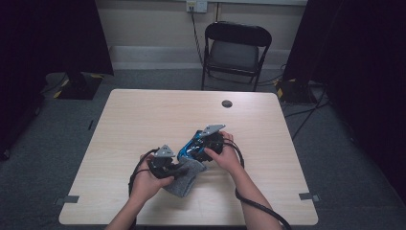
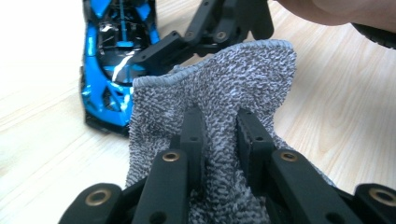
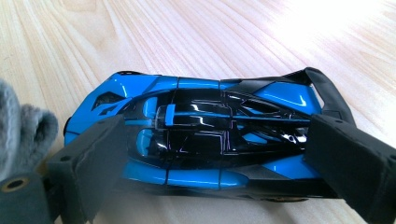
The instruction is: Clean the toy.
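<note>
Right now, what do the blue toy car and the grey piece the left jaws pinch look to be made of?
Blue toy car: hard glossy shell, likely painted plastic or die-cast metal; sharp highlights on its panels, black glazing.
Grey sock: soft knitted fabric, matte, mottled grey and white, with a ribbed hem; it folds where the left gripper holds it.

Table [image 1: 143,115] lies open around toy car [image 1: 190,147] and sock [image 1: 184,179].

A glossy blue plastic toy car [image 3: 205,140], a rough grey knit sock [image 2: 224,107], a matt wood table [image 1: 143,115].
</note>
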The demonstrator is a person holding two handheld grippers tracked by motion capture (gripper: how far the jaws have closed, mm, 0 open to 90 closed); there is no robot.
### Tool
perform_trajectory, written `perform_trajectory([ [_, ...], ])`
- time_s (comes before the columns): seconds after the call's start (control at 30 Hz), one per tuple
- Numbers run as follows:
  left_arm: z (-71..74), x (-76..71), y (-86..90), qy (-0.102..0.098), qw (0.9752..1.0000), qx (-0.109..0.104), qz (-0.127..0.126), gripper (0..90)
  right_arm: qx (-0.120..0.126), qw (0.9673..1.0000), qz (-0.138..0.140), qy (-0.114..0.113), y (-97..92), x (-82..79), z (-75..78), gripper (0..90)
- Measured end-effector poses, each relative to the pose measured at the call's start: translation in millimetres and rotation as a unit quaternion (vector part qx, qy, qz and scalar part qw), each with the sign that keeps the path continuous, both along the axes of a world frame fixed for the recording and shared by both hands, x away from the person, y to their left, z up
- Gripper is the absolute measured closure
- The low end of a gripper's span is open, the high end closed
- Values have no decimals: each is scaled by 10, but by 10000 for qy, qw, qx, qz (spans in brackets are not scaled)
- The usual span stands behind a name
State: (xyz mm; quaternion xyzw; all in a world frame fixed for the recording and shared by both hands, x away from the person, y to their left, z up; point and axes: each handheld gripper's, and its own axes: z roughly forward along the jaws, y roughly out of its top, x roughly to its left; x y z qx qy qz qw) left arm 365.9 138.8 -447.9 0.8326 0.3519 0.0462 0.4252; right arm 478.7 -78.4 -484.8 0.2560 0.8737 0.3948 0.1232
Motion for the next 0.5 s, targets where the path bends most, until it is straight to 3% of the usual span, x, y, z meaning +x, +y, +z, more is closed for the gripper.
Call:
perform_trajectory([
  [0.37,71,45,301,-164,9989,-131,418,750,-4,10000,-7,14,2,0,2,55],
  [0.5,63,92,448,-218,9972,-164,697,748,18,10000,-3,-24,-1,0,-4,55],
])
